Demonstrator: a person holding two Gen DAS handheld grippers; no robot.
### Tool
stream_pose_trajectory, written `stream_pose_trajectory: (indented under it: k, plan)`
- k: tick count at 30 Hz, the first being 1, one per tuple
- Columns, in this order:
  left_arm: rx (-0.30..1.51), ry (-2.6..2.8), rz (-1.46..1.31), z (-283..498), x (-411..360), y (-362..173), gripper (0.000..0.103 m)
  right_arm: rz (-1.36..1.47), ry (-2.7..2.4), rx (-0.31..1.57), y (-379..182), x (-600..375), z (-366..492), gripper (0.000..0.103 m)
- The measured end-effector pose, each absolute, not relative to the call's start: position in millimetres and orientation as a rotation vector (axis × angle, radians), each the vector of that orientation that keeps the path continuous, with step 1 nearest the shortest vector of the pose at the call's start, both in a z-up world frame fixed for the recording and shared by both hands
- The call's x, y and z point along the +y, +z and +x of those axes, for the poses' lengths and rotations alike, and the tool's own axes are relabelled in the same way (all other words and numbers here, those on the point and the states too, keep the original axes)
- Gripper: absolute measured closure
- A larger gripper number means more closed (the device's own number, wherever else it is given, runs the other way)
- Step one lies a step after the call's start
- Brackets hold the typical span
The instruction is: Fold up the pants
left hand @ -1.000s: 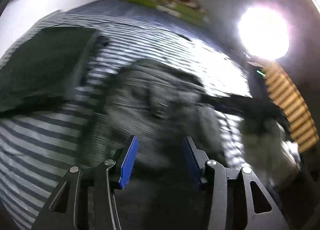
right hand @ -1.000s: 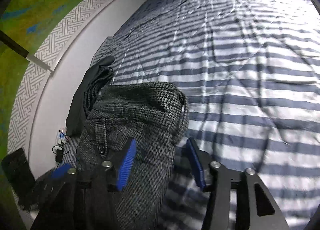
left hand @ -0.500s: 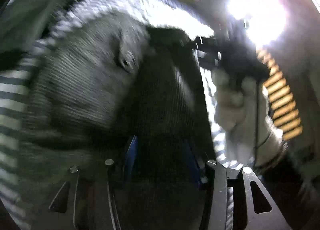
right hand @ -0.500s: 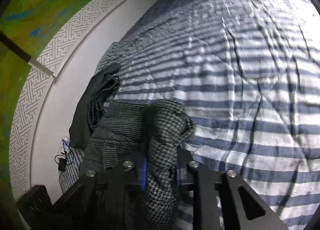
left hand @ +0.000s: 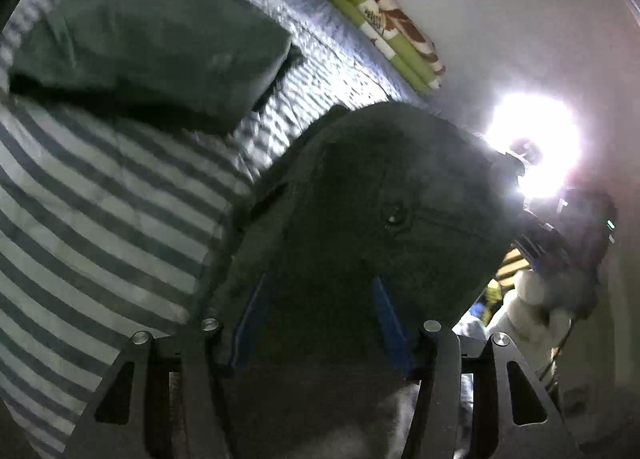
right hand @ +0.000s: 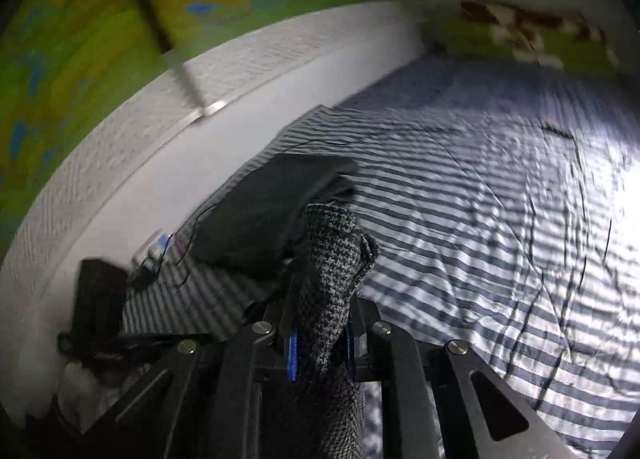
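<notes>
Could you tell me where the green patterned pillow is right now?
In the left wrist view, the green patterned pillow lies at the far end of the striped bed, against the white wall.

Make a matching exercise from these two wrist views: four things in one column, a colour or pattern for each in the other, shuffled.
Things:
1. pants
2. bedspread
3. folded garment
4. gripper pads

Looks:
a. plain blue
b. blue and white stripes
c. plain dark green-grey
d. fine black-and-grey check

Pairs: 1-d, 2-b, 3-c, 4-a
</notes>
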State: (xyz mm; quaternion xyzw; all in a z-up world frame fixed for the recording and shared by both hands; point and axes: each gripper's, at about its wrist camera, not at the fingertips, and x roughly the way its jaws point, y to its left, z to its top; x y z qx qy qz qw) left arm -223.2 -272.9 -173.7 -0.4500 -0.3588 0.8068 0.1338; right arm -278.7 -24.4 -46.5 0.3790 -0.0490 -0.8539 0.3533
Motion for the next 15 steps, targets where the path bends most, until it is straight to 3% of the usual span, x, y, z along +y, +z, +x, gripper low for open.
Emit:
stream_pose_trajectory:
  k: [4,6,10,15]
  plan:
    - [-0.973,2.403,-1.432,-239.0,-273.9,-199.3,0.047,0.923,-2.189,-0.016,-28.4,-33.5,-244.6,0.089]
    - [-1.060,2.374,-1.418,-236.1,-283.8,-202.6,0.047,0.895,-2.183,0.033,-18.6,-36.8,-227.4,0.089]
    - [-1.057,2.467,-1.334,-213.0,-306.2,-175.2,0.047,0.813,-2.165,0.162,-3.3,-45.6,-188.0,0.089]
    - [-1.182,2.551,-1.178,-174.7,-355.9,-148.1,0.047,0.723,-2.091,0.374,-7.0,-56.3,-114.2,0.090]
